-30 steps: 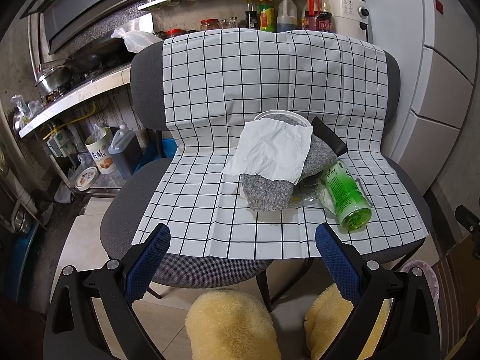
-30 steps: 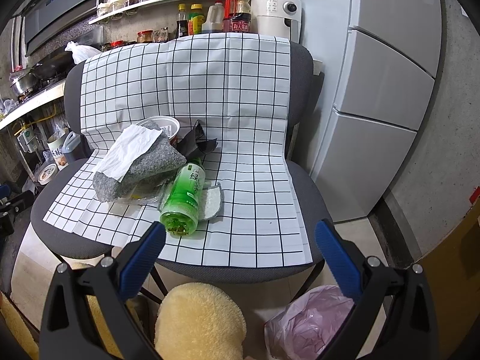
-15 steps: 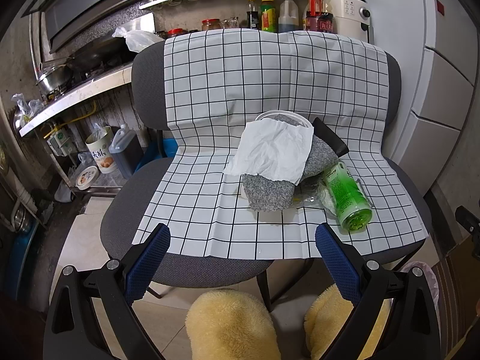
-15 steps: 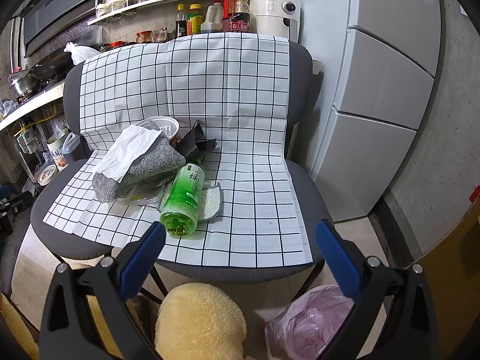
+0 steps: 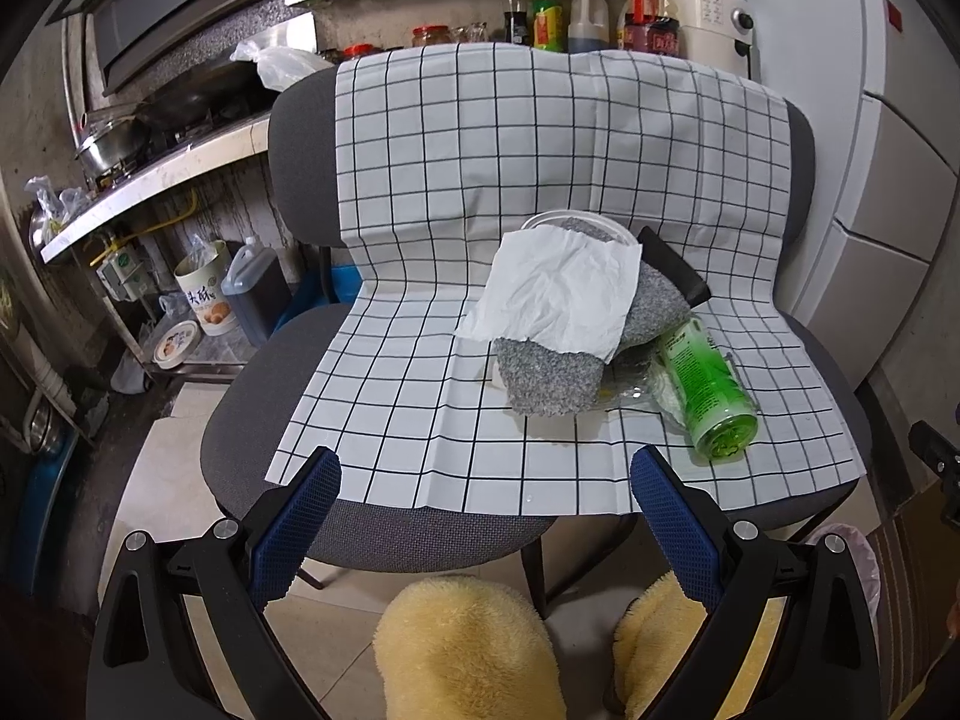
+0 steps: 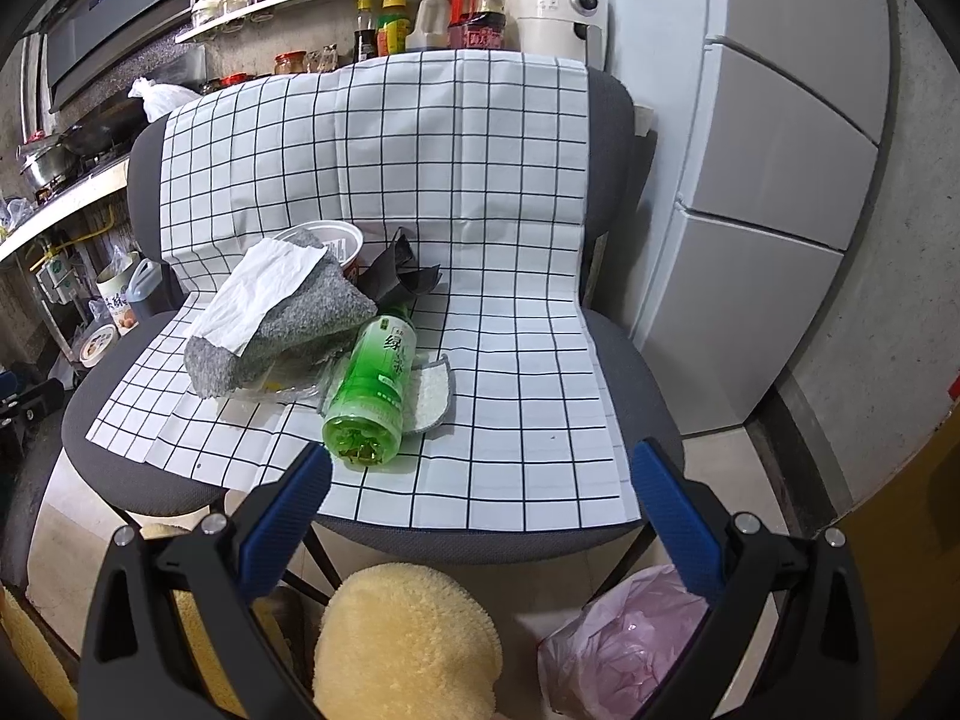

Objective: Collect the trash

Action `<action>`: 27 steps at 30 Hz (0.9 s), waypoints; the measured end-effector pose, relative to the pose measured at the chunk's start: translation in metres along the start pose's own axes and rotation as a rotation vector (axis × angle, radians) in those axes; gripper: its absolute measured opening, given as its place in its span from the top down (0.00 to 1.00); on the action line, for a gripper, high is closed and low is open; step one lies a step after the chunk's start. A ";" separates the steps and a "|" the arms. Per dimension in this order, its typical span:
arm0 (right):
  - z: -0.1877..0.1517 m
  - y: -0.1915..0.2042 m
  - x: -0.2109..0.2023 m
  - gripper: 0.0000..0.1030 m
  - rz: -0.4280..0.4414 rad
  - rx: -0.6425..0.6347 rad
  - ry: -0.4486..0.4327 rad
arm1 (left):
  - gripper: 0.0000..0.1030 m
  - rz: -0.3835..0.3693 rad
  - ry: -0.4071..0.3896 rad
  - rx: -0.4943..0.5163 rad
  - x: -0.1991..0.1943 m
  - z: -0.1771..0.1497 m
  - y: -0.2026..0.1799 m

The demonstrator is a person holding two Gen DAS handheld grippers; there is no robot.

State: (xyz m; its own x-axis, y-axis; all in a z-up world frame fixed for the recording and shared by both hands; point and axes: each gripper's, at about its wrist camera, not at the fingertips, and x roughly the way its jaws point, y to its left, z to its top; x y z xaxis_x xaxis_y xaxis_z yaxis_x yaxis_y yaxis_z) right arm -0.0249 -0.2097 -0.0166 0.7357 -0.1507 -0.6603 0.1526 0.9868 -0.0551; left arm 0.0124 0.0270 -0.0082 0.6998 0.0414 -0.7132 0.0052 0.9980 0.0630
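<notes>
A pile of trash lies on a grey chair covered by a checked sheet. A white tissue lies over a grey cloth. A green bottle lies on its side beside them, on a white pad. A round paper bowl and a black wrapper sit behind. My left gripper and right gripper are both open and empty, held short of the chair's front edge.
A pink-lined trash bag stands on the floor at the lower right. A white fridge is right of the chair. A kitchen counter with pots is at the left, with tins and jugs below it. Yellow slippers are below.
Both grippers have shifted only very slightly; the pile on the chair has not moved.
</notes>
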 end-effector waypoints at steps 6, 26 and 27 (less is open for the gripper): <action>0.003 0.012 0.023 0.06 0.047 -0.038 -0.003 | 0.07 0.015 0.032 -0.019 0.023 0.002 0.005; 0.076 0.118 0.130 0.06 0.218 -0.181 -0.019 | 0.07 0.182 0.068 -0.075 0.123 0.031 0.065; 0.080 0.122 0.137 0.08 0.227 -0.174 -0.014 | 0.07 0.189 0.069 -0.077 0.125 0.032 0.068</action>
State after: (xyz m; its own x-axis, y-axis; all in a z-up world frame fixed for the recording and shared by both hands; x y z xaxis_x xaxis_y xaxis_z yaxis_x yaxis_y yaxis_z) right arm 0.1471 -0.1146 -0.0539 0.7475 0.0754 -0.6599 -0.1318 0.9906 -0.0362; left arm 0.1229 0.0989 -0.0708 0.6323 0.2289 -0.7402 -0.1779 0.9727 0.1488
